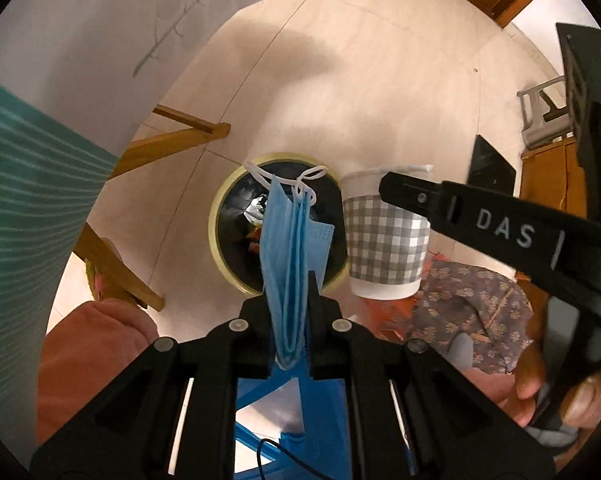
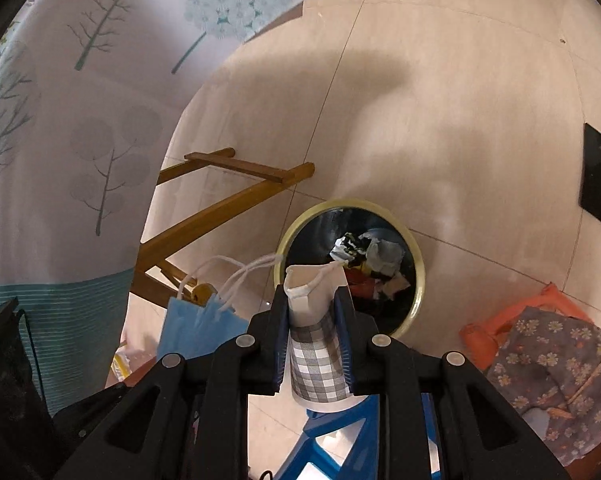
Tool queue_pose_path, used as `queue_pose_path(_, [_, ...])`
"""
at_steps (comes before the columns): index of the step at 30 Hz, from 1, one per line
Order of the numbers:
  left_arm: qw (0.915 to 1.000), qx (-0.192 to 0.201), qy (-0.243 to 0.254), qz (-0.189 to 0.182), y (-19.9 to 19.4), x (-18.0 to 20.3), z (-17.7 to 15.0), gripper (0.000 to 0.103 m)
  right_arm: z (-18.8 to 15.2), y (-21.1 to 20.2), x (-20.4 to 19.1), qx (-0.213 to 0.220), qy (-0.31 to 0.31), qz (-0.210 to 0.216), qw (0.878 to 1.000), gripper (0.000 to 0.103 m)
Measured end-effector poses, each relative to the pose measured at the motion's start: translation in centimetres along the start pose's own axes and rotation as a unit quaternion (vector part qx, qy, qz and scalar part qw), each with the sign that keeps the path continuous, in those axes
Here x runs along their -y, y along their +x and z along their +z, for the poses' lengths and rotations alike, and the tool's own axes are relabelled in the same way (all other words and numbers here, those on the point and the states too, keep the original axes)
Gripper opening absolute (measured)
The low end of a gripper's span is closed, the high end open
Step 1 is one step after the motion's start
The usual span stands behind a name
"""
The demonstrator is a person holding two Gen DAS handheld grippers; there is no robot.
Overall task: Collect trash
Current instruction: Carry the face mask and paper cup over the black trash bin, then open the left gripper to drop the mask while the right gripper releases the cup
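Note:
A blue face mask (image 1: 288, 248) hangs folded from my left gripper (image 1: 290, 294), which is shut on it, above the round yellow-rimmed trash bin (image 1: 220, 236) on the floor. Just to its right is a grey-checked paper cup (image 1: 384, 240), with one finger (image 1: 480, 224) of the right gripper across it. In the right wrist view my right gripper (image 2: 312, 300) is shut on that cup (image 2: 316, 344), squashing it flat, at the near rim of the bin (image 2: 418, 276). The bin holds crumpled trash (image 2: 364, 260). The mask (image 2: 200, 324) hangs at the left, its white ear loops trailing toward the cup.
A tree-printed tablecloth (image 2: 80, 120) hangs at the left over wooden table legs (image 2: 220, 208). A person's flower-patterned clothing (image 2: 548, 360) lies right of the bin. A blue plastic stool (image 2: 332, 440) stands below the grippers. A dark flat object (image 2: 600, 192) is at the far right.

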State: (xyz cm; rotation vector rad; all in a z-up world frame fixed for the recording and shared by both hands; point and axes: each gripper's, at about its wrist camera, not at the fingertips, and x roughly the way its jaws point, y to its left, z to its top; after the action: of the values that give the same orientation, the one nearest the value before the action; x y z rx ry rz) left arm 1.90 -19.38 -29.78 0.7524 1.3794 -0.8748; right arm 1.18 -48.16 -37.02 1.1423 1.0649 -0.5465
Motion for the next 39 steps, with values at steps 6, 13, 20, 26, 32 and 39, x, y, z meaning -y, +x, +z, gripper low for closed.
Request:
queue_pose_path(6, [0.9997, -0.013, -0.002, 0.019, 1.9, -0.3, 0.9, 0.007, 0.5, 1.8, -0.6, -0.012, -0.008, -0.004, 1.000, 0.026])
queue_pose_path(13, [0.9994, -0.021, -0.014, 0.023, 2.8, -1.6, 1.6, 0.014, 0.5, 2.6, -0.5, -0.027, 0.004, -0.012, 1.000, 0.036])
queue_pose_path(20, [0.9991, -0.012, -0.024, 0.033, 2.7, -2.2, 1.8, 0.056, 0.5, 3.7, -0.1, -0.047, 0.010, -0.020, 0.999, 0.037])
queue_pose_path(26, [0.9984, -0.013, -0.030, 0.045, 2.7, -2.6, 1.8, 0.057, 0.4, 4.4, -0.4, -0.061, 0.007, -0.009, 0.998, 0.043])
queue_pose_path(32, [0.9977, -0.017, -0.043, 0.051, 2.7, -2.7, 1.6, 0.057, 0.4, 4.5, -0.4, -0.060, 0.005, -0.012, 0.998, 0.049])
queue_pose_path(39, [0.9973, -0.019, -0.051, 0.048, 2.2, -2.7, 1.2, 0.057, 0.7, 3.1, 0.1, -0.044, 0.007, -0.031, 0.999, 0.049])
